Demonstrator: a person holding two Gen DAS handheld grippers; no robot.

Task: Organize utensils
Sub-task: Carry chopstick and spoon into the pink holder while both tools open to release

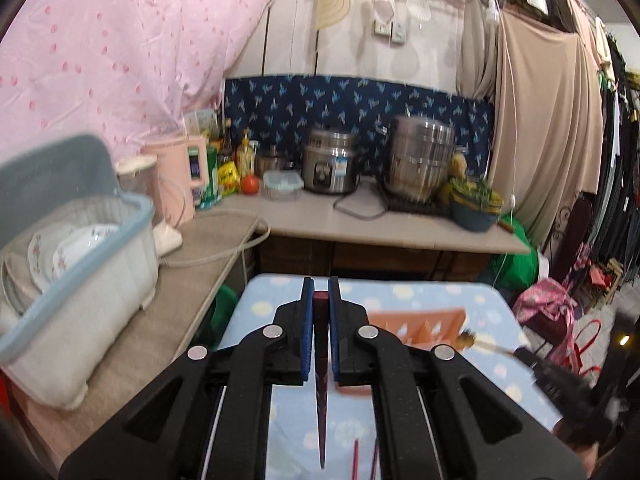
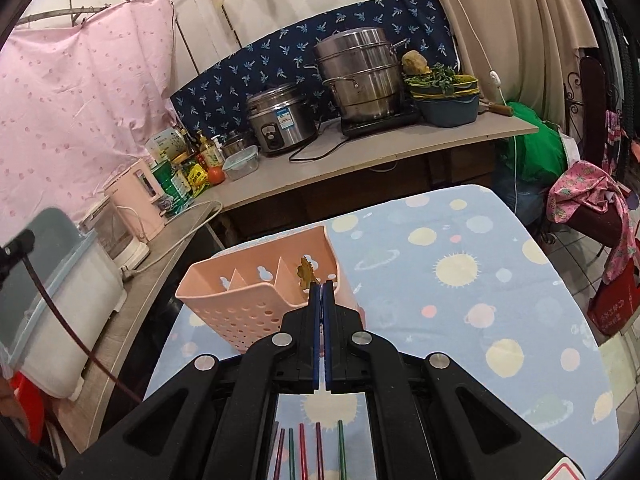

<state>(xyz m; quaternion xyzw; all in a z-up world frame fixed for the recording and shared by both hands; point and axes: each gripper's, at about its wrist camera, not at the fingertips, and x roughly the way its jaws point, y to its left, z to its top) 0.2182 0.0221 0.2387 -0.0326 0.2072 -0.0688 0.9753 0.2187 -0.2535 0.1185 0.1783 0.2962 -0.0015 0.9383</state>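
Left wrist view shows my left gripper clamped on a dark red chopstick, which runs back between the blue pads and tapers to a point low in the frame. I hold it near its thick end, I think so the thin tip can lead into a slot. It looks smooth and lacquered, faintly patterned.

Right wrist view shows my right gripper with its jaws pressed together on the thin stem of a small utensil with a golden flower-shaped end; whether it is a fork or a spoon I cannot tell. That end sits just in front of the peach plastic caddy, a perforated holder with upright dividers, open at the top, standing on the table. Its holes likely let water drain; the dividers keep kinds apart.

More chopsticks, red and green, glossy and straight, lie side by side on the soft planet-printed cloth below my gripper, still to be sorted. Both held pieces are raised near the caddy, apparently ready to drop in.
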